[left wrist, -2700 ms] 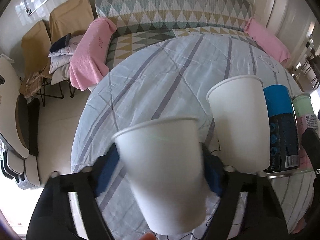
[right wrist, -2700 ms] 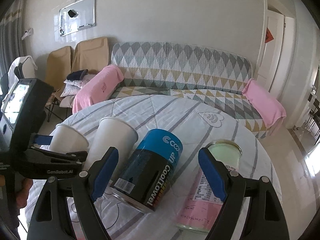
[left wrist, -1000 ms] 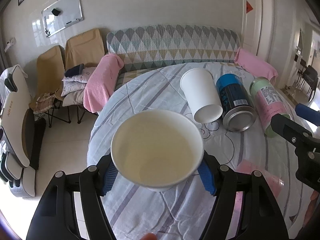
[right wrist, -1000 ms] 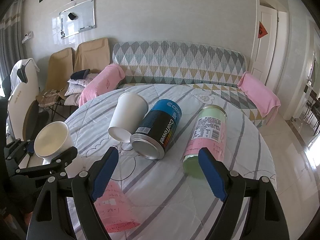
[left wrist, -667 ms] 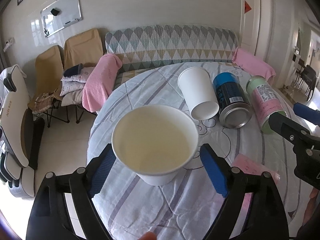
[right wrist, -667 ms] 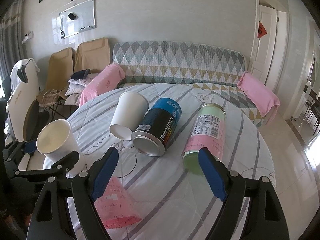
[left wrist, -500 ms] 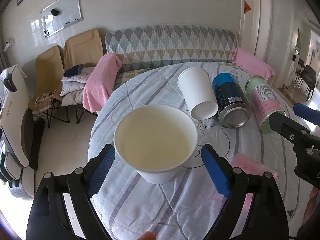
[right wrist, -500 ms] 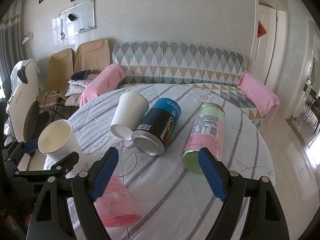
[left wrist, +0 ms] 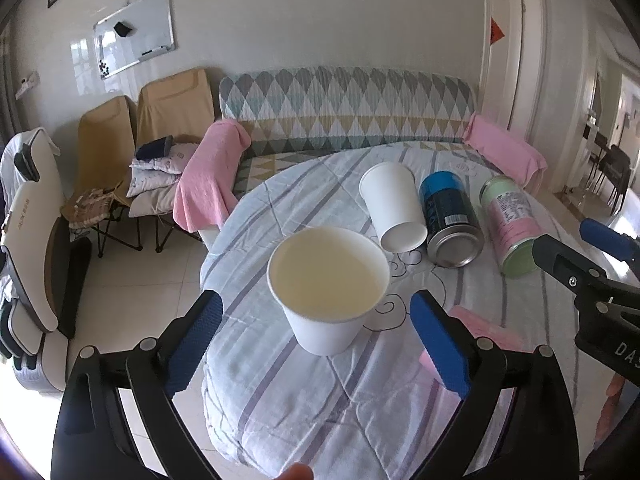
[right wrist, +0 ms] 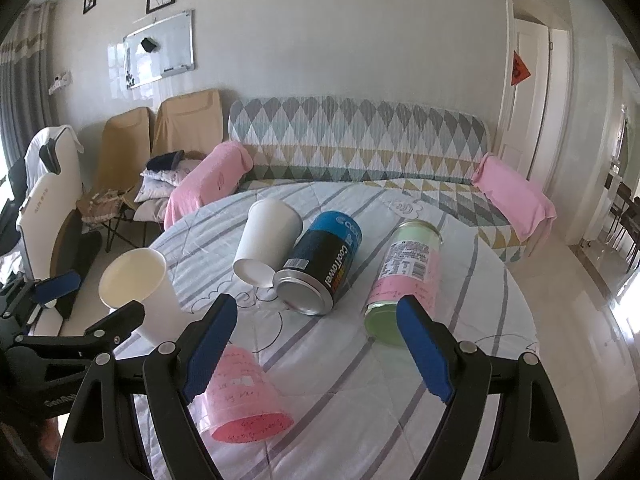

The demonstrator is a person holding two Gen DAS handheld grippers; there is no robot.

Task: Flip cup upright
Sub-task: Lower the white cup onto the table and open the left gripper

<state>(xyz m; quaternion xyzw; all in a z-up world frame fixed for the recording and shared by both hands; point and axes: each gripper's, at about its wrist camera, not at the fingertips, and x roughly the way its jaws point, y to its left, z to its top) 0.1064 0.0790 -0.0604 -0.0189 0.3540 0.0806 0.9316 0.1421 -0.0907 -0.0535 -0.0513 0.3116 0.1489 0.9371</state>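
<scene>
A white paper cup point(left wrist: 328, 292) stands upright on the striped tablecloth, mouth up; it also shows in the right wrist view point(right wrist: 140, 288). My left gripper point(left wrist: 316, 340) is open, its blue pads on either side of the cup and apart from it. A second white cup point(left wrist: 394, 210) lies on its side farther back, also seen in the right wrist view point(right wrist: 268, 240). My right gripper point(right wrist: 312, 352) is open and empty above the table, right of the left one.
A blue can point(right wrist: 322, 258) and a green-and-pink canister point(right wrist: 404, 280) lie on their sides beside the second cup. A pink cup point(right wrist: 240, 400) lies on its side near my right gripper. The round table point(left wrist: 320, 408) ends close on the left. A sofa and chairs stand behind.
My left gripper turned the cup mouth-up, set it on the table, opened and drew back a little. The right gripper rose and pulled back slightly.
</scene>
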